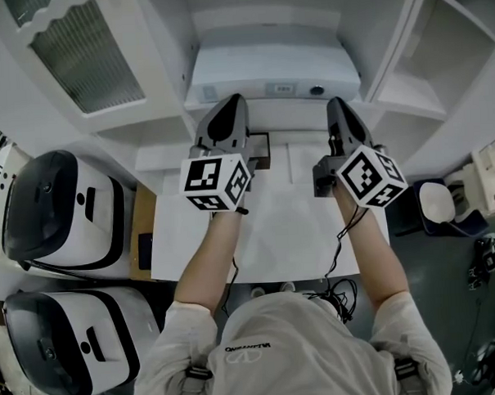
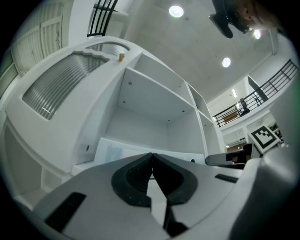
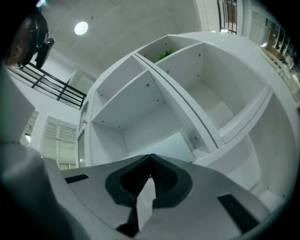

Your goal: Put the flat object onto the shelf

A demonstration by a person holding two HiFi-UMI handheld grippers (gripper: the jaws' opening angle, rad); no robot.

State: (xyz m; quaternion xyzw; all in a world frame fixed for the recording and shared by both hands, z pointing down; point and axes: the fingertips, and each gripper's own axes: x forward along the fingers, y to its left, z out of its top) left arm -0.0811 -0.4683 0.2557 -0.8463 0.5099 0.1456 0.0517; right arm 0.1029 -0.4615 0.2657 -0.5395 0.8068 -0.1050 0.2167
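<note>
The flat white object (image 1: 270, 69) lies at upper centre, in the open bay of the white shelf unit (image 1: 406, 87), just beyond both grippers. The left gripper (image 1: 230, 103) and right gripper (image 1: 340, 105) have their jaws pressed together above a white tabletop (image 1: 282, 232). Overhead is a grey ceiling (image 2: 201, 42) with round lights (image 2: 176, 11).

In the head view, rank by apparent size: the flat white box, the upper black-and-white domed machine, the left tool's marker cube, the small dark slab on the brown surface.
1. Flat white box and upper black-and-white domed machine: alike, not ranked.
2. Left tool's marker cube, enlarged by nearness.
3. Small dark slab.
</note>
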